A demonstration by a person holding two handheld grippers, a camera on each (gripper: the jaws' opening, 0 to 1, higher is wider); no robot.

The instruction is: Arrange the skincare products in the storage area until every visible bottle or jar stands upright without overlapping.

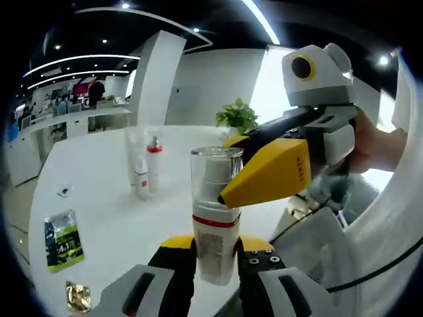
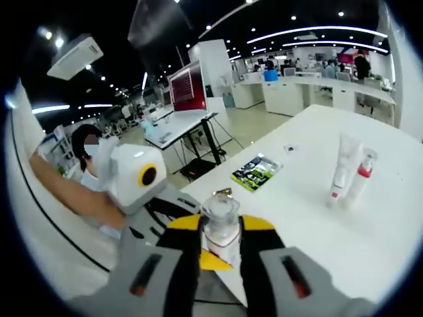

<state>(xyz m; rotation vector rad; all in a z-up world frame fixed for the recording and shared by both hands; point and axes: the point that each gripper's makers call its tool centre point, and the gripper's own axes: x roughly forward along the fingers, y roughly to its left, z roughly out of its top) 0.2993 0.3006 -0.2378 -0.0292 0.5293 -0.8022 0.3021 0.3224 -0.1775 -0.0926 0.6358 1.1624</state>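
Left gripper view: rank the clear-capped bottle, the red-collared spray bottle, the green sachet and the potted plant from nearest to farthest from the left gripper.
1. Clear-capped bottle: between the left gripper's jaws, at centre.
2. Green sachet: flat on the white table, at the view's left.
3. Red-collared spray bottle: upright mid-table, beside a white tube.
4. Potted plant: at the table's far edge.

Print on bottle (image 1: 215, 247) and green packet (image 1: 63, 239), none legible
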